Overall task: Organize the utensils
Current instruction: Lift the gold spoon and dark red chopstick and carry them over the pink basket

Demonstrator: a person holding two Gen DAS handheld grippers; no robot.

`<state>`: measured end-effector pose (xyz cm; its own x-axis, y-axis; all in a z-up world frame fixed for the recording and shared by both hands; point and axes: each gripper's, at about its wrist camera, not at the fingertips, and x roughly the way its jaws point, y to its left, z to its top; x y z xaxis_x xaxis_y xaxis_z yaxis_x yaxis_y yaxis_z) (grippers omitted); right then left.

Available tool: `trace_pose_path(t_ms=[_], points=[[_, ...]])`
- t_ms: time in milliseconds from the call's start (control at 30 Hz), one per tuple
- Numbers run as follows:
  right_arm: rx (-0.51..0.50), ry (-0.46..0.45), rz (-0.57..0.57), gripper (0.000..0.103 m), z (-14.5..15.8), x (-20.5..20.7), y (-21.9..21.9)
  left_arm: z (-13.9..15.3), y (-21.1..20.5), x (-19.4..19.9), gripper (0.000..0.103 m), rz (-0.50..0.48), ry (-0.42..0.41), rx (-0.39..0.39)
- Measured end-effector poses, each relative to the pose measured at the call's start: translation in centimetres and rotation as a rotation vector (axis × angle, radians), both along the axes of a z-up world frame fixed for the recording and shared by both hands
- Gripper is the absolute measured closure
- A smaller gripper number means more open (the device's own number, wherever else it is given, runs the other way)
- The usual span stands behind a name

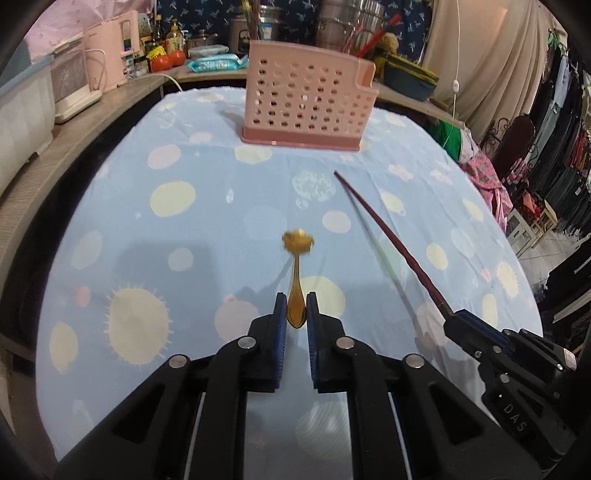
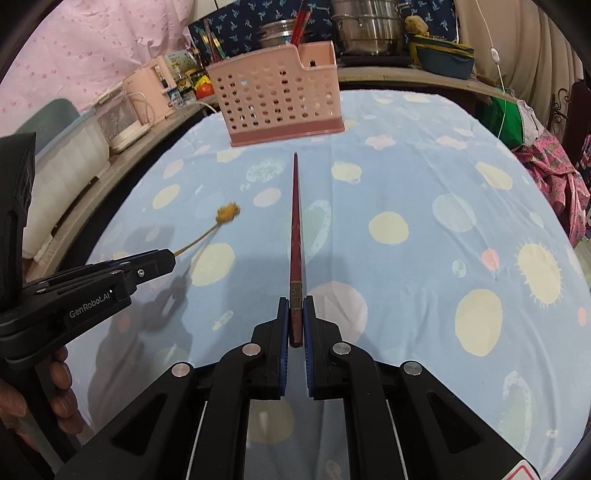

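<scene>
My left gripper [image 1: 296,295] is shut on the wide end of a small gold spoon [image 1: 296,273]. The spoon's flower-shaped end points forward and hangs above the cloth. The right wrist view shows this gripper [image 2: 171,260] at the left, the spoon [image 2: 221,218] sticking out of it. My right gripper [image 2: 295,301] is shut on the thick end of dark red chopsticks [image 2: 295,229], whose tips point at a pink perforated utensil holder [image 2: 277,99]. From the left wrist view, the right gripper [image 1: 452,317] and chopsticks [image 1: 388,236] show at the right, and the holder [image 1: 306,99] stands at the far middle.
A light blue spotted tablecloth [image 1: 147,229] covers the round table. A shelf behind it carries pink appliances [image 1: 110,55], tomatoes, steel pots [image 2: 369,33] and jars. Clothes hang at the right. A hand [image 2: 55,376] holds the left gripper's handle.
</scene>
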<state>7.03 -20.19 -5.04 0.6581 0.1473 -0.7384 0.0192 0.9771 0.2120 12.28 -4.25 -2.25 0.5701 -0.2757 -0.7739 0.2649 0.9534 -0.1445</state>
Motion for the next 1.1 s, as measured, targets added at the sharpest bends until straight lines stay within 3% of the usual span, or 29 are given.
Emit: trace_pose_path(t_ms=[167,233,700,1100], points=[[0.023,-0.071,-0.017,0.096,3.3,-0.3,-0.7,2.7,0.7,-0.1,0.094,0.009,-0.057,-0.021],[0.046,-0.094,-0.025,0.096,4.5,-0.3,-1.0,3.6,0.9,0.1,0.102,0.007,-0.074,-0.028],[0.113,-0.227,-0.038,0.096,11.6,1.7,-2.8,8.8,1.3,2.6,0.102,-0.01,-0.169,-0.033],[0.105,-0.384,-0.05,0.096,18.9,7.3,-4.8,15.8,0.2,7.6,0.102,-0.036,-0.298,-0.038]])
